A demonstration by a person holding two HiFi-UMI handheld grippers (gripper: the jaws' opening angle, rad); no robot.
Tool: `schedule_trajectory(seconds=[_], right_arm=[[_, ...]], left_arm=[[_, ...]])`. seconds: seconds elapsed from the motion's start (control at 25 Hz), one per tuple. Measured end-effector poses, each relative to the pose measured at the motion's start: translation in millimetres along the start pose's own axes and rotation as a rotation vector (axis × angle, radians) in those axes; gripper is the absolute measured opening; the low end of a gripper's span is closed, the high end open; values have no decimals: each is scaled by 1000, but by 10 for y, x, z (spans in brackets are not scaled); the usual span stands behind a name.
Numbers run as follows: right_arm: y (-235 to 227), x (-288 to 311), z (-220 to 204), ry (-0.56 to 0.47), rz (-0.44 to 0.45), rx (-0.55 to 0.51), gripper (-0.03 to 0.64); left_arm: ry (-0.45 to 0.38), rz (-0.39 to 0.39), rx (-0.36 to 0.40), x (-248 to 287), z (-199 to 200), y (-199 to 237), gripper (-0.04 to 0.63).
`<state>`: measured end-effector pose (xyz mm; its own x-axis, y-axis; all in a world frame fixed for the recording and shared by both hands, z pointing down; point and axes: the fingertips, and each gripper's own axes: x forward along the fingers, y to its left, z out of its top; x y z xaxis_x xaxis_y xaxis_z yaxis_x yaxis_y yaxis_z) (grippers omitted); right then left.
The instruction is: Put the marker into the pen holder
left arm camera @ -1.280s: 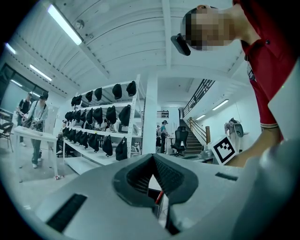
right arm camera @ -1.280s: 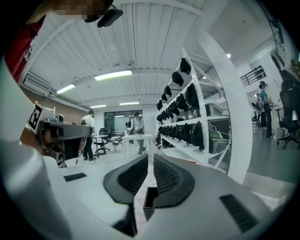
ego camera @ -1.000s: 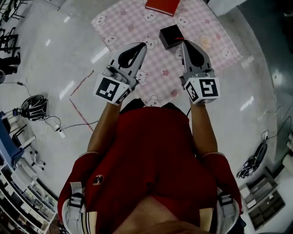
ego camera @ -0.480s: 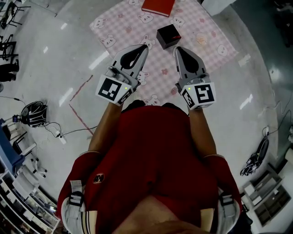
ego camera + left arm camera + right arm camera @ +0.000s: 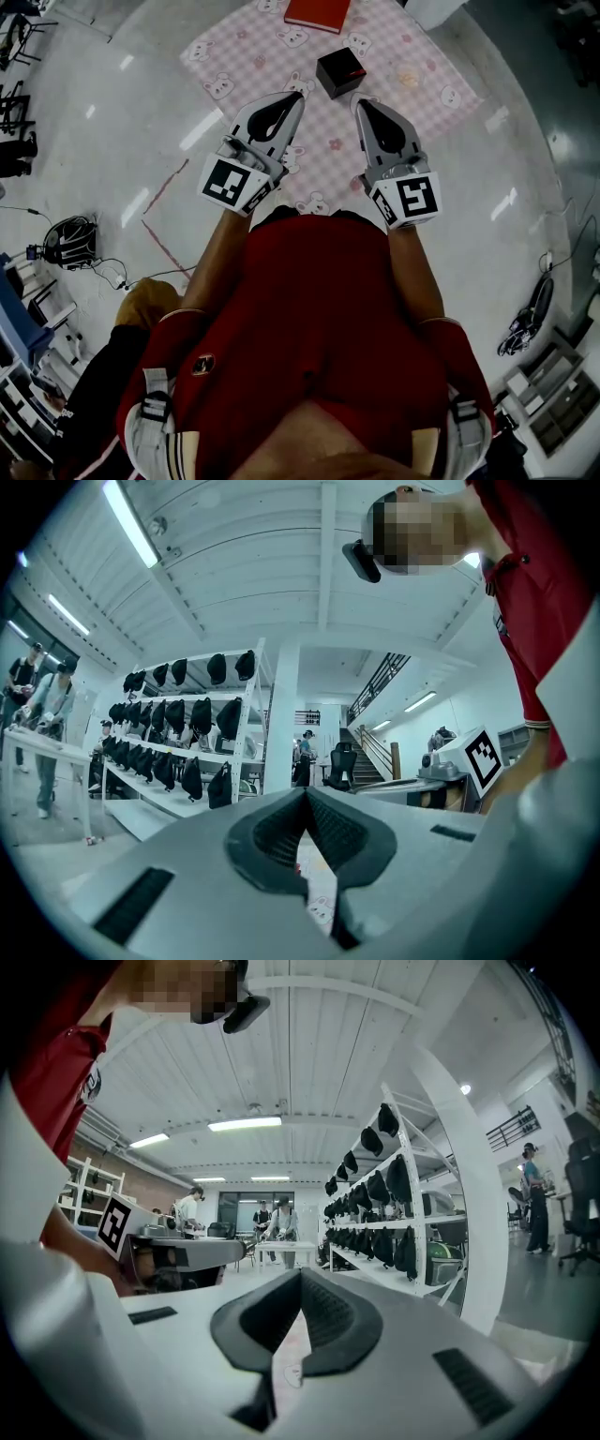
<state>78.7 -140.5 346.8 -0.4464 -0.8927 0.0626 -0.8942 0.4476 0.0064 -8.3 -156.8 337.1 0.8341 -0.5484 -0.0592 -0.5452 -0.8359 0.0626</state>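
1. My left tongs [image 5: 296,96] and right tongs [image 5: 360,101] are both pinched shut and empty, hanging just short of the pen holder.
2. The black pen holder [image 5: 339,71] stands upright on the pink bear-print mat [image 5: 234,56], with a red book [image 5: 319,13] beyond it.
3. I can't pick out the marker. A thin red streak on the holder's top may be it.
4. If so, I should keep clear of the holder. If not, I find the marker first and lower it in upright.
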Motion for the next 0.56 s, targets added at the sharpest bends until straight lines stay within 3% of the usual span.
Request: schedule_trajectory(seconds=[0.56], right_arm=[[-40,56,-85,16,0,-10,-2]], left_arm=[[1,1,-16,55,-97,90,6]])
